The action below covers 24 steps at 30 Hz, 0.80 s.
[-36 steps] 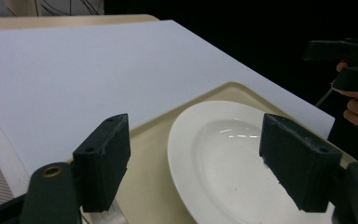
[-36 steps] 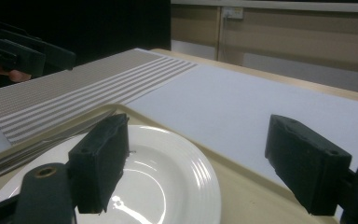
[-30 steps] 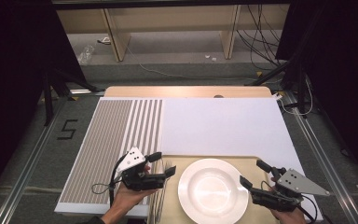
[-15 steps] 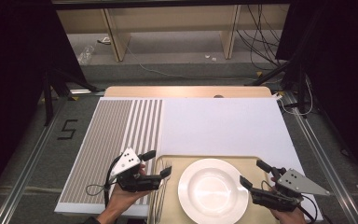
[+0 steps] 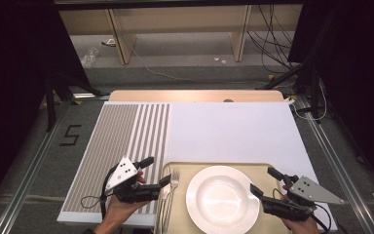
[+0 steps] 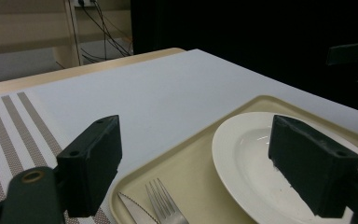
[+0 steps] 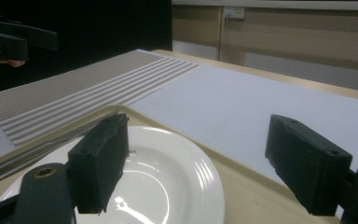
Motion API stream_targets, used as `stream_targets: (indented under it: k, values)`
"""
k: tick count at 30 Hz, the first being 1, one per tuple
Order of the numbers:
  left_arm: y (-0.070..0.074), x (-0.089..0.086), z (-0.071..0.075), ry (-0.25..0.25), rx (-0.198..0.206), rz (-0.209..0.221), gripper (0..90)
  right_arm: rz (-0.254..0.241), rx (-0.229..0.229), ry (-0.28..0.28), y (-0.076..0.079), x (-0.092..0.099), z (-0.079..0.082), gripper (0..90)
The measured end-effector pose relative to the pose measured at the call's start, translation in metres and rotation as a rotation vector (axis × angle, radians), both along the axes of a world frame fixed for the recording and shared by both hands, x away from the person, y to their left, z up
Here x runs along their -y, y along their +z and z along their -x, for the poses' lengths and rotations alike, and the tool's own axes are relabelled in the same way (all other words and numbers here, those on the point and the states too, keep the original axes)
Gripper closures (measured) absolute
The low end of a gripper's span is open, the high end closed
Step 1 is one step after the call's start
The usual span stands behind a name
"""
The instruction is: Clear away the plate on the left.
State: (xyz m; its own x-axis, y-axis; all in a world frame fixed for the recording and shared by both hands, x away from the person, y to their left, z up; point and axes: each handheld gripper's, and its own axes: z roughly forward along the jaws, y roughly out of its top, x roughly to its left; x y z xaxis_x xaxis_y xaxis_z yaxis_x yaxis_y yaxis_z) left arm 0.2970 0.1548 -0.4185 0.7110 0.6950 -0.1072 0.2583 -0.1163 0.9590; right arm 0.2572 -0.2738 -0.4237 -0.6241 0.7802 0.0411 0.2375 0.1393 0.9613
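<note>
Now the left gripper (image 5: 154, 171) is hovering at the beige tray's (image 5: 214, 168) left edge beside the fork (image 5: 172, 181), jaws just opened, holding nothing; the right gripper (image 5: 267, 181) is waiting open by the white plate (image 5: 222, 197). A white-and-striped mat (image 5: 224, 131) is covering the tabletop near the grey floor (image 5: 185, 58).

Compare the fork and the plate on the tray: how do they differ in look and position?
The fork is slim, grey metal; the plate is broad, round and white. The fork lies along the left edge of the tray, beside a knife; the plate sits mid-tray. Both rest flat on the tray, with neither gripper touching them.
</note>
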Motion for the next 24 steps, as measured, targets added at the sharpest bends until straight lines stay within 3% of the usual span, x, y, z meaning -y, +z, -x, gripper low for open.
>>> stream_targets:
  k: [24]
  values:
    - [0.0009, -0.0011, 0.0, 0.015, 0.003, 0.034, 15.5, 0.001, -0.003, 0.004, 0.0002, 0.0013, 0.0, 22.3]
